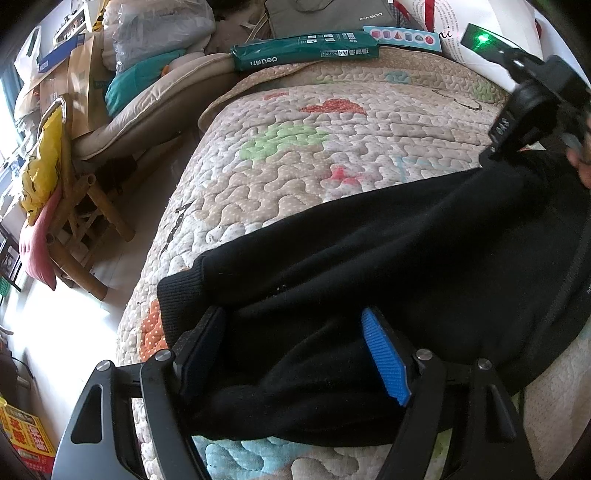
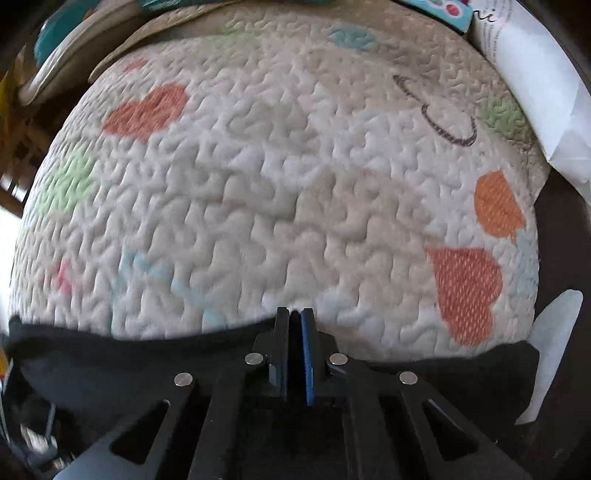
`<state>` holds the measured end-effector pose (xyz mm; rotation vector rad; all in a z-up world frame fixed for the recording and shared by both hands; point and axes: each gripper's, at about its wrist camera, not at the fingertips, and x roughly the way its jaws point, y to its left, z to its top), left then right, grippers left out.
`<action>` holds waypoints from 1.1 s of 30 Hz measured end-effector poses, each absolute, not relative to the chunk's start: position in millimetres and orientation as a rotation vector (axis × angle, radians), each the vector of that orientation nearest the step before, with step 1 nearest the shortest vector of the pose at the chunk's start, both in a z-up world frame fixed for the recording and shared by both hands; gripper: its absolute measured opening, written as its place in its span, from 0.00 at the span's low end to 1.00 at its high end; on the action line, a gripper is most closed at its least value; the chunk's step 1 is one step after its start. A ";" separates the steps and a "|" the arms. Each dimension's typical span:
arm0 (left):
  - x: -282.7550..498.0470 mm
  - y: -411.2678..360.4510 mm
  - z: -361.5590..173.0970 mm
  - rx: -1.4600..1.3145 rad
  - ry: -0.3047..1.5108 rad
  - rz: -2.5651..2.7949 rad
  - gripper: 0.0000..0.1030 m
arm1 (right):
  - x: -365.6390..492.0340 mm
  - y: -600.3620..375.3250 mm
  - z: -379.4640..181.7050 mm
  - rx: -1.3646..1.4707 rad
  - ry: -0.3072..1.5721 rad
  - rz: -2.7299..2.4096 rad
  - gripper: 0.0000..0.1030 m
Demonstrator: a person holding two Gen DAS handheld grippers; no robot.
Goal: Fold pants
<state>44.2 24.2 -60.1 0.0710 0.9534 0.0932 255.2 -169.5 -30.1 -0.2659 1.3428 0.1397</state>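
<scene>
Black pants (image 1: 369, 240) lie across a quilted bed cover (image 1: 295, 147), with a ribbed cuff (image 1: 177, 291) near the bed's left edge. My left gripper (image 1: 293, 317) stands with its jaws wide, straddling a bunched fold of the pants; its blue pad (image 1: 386, 354) faces the cloth. At the far right the right gripper's black housing (image 1: 535, 96) reaches down to the pants' upper edge. In the right wrist view my right gripper (image 2: 295, 314) is shut, pinching the top edge of the pants (image 2: 110, 358), which rises to a small peak at the tips. The quilt (image 2: 258, 184) spreads beyond.
A green paper package (image 1: 306, 51), a grey bag (image 1: 332, 14) and a white printed bag (image 1: 480, 33) lie at the bed's far end. Left of the bed are a cushioned wooden chair (image 1: 92, 206), a yellow bag (image 1: 44, 166) and sunlit floor (image 1: 55, 321).
</scene>
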 end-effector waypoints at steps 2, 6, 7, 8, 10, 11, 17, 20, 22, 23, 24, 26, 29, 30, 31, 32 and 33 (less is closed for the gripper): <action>44.1 24.1 -60.2 0.069 0.954 0.093 0.74 | 260.8 -167.9 -31.0 -0.281 1.308 0.118 0.00; 44.5 23.9 -59.9 0.072 0.958 0.096 0.74 | 275.1 -168.5 -31.4 -0.268 1.252 0.090 0.02; 44.7 23.8 -59.3 0.072 0.959 0.096 0.74 | 275.6 -169.2 -27.8 -0.255 1.238 0.097 0.02; 44.7 24.0 -58.3 0.072 0.962 0.095 0.74 | 275.0 -170.7 -19.8 -0.245 1.214 0.098 0.04; 44.8 25.1 -54.2 0.067 0.980 0.083 0.74 | 267.3 -172.2 -3.6 -0.209 1.165 0.105 0.07; 44.4 27.3 -50.3 0.048 0.989 0.070 0.74 | 260.1 -175.7 5.9 -0.179 1.149 0.114 0.12; 35.9 71.0 -18.1 -0.205 0.974 0.032 0.74 | 206.6 -187.4 24.2 -0.140 1.079 0.120 0.50; 35.5 106.0 -13.9 -0.239 0.957 0.169 0.74 | 189.9 -189.8 9.4 -0.140 1.095 0.106 0.50; 37.0 130.0 -19.1 -0.298 0.975 0.248 0.74 | 181.9 -182.9 -2.3 -0.129 1.119 0.122 0.50; 37.2 145.0 -23.8 -0.349 0.988 0.287 0.74 | 179.1 -176.3 -8.8 -0.131 1.132 0.131 0.50; 37.0 154.3 -26.7 -0.379 0.995 0.316 0.74 | 178.3 -169.6 -14.7 -0.142 1.142 0.134 0.50; 35.7 171.9 -30.2 -0.428 0.997 0.374 0.74 | 183.0 -147.4 -29.5 -0.175 1.200 0.163 0.52; 29.6 187.9 -27.1 -0.474 0.972 0.424 0.74 | 185.8 -129.9 -22.5 -0.174 1.221 0.227 0.52; 29.0 189.8 -25.1 -0.483 0.961 0.427 0.74 | 184.8 -127.7 -14.4 -0.135 1.219 0.288 0.52; 26.9 191.1 -25.0 -0.484 0.959 0.427 0.74 | 182.5 -125.7 -2.1 -0.104 1.203 0.341 0.50; 27.7 189.3 -25.2 -0.483 0.959 0.423 0.74 | 179.8 -124.4 11.0 -0.112 1.165 0.345 0.50; 29.0 186.6 -26.2 -0.482 0.963 0.415 0.74 | 178.1 -123.4 22.3 -0.136 1.125 0.330 0.50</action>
